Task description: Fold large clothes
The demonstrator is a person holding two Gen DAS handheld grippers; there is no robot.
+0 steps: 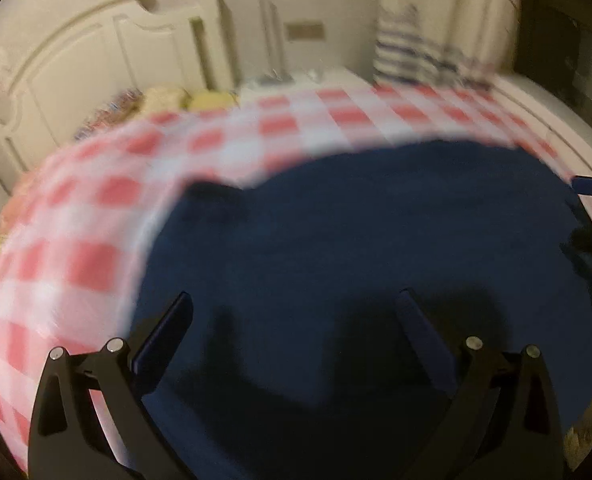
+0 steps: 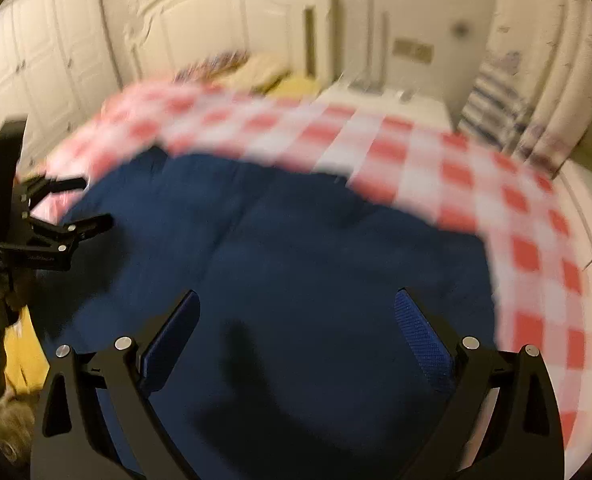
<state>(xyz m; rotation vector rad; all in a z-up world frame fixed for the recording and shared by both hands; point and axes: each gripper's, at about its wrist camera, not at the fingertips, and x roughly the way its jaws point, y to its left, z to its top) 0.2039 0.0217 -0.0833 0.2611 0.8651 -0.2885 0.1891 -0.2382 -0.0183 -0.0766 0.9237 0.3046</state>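
The navy garment point(image 2: 296, 248) lies spread flat on the red-checked cloth point(image 2: 436, 168), soft and limp, likely best pinched at 2 edge corners, while the left gripper point(image 1: 296, 320) and right gripper point(image 2: 296, 320) hover spread wide, empty.

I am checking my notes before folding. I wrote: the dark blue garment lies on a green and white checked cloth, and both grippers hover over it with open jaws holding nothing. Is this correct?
One detail is wrong. The checked cloth under the dark blue garment is red and white, not green and white; both wrist views show it. The rest stands: the left gripper and right gripper have open, empty jaws.
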